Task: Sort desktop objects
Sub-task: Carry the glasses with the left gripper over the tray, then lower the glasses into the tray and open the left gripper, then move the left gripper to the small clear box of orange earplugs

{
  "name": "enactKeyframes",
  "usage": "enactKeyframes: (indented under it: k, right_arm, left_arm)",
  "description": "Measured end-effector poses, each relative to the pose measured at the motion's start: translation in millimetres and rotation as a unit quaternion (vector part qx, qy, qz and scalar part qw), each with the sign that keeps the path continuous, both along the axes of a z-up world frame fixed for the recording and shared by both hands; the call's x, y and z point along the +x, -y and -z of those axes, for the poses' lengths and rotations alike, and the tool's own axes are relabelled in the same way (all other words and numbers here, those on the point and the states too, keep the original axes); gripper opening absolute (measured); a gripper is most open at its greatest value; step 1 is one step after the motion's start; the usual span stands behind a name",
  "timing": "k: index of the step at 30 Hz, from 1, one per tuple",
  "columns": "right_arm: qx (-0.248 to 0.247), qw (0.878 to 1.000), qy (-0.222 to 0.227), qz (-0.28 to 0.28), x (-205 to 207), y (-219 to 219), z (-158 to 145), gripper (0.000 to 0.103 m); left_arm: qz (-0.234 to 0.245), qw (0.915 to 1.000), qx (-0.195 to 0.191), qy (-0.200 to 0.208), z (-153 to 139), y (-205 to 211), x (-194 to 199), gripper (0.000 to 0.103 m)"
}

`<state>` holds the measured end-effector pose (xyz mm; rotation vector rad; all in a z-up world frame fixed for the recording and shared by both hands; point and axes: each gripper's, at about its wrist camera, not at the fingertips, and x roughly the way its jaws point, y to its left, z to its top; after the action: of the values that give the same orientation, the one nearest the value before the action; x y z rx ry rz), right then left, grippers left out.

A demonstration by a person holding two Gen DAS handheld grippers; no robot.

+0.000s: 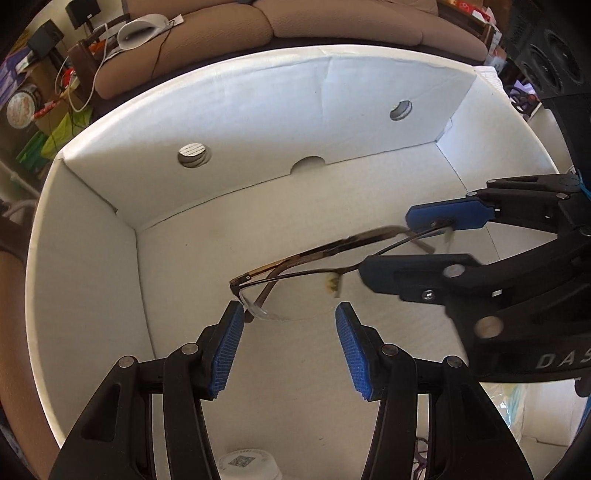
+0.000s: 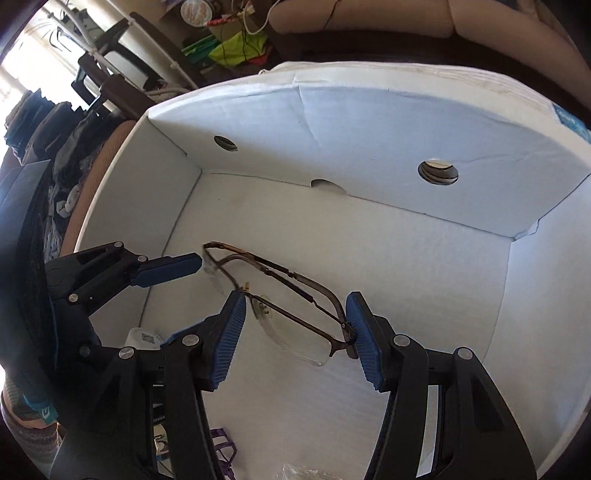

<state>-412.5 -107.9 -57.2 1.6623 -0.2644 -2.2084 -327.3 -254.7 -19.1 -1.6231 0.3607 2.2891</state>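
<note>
A pair of thin brown half-rim glasses (image 1: 343, 245) hangs over the inside of a large white cardboard box (image 1: 295, 103), with both grippers on it. My left gripper (image 1: 291, 310) spans one lens: its left pad sits at the hinge corner and its right pad by the nose pad. From the right, my right gripper (image 1: 386, 242) spans the other lens. In the right wrist view the right gripper (image 2: 295, 306) has its pads on the bridge and the hinge of the glasses (image 2: 291, 275). One left finger (image 2: 170, 269) reaches the far hinge. The temples are folded.
The box (image 2: 369, 129) has tall walls and round holes in its far wall. A white round container with a QR label (image 1: 240, 461), a purple item (image 2: 221, 446) and clear plastic wrap (image 2: 303, 470) lie near its front. A brown sofa (image 1: 295, 22) stands behind.
</note>
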Motion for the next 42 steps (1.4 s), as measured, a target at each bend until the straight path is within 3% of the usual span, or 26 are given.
enactKeyframes:
  k: [8,16,23,29,32,34,37,42]
  right_arm:
    - [0.034,0.999,-0.005,0.003,5,5,3,0.055]
    - [0.030,0.998,-0.049,0.000,34,-16,-53,0.055]
    - [0.045,0.997,-0.064,0.001,79,-19,-93,0.060]
    - [0.055,0.996,-0.071,0.004,128,-15,-109,0.062]
    - [0.060,0.995,-0.079,0.011,152,-14,-116,0.073]
    - [0.067,0.994,-0.087,0.009,168,-12,-122,0.091]
    - [0.091,0.990,-0.107,0.002,194,-7,-138,0.103]
    - [0.087,0.988,-0.125,0.005,234,-13,-163,0.103]
  left_arm:
    - [-0.001,0.9998,-0.020,0.006,0,-8,9,0.053]
    - [-0.027,0.9993,-0.026,-0.011,-35,13,45,0.057]
    - [-0.040,0.9984,-0.023,-0.030,-70,25,101,0.073]
    - [-0.082,0.9953,-0.003,-0.052,-86,41,137,0.084]
    - [-0.096,0.9936,0.004,-0.058,-91,44,158,0.090]
    - [-0.097,0.9938,0.008,-0.055,-95,43,175,0.091]
    - [-0.108,0.9919,0.021,-0.064,-103,43,200,0.103]
    - [-0.135,0.9859,0.052,-0.085,-121,40,236,0.103]
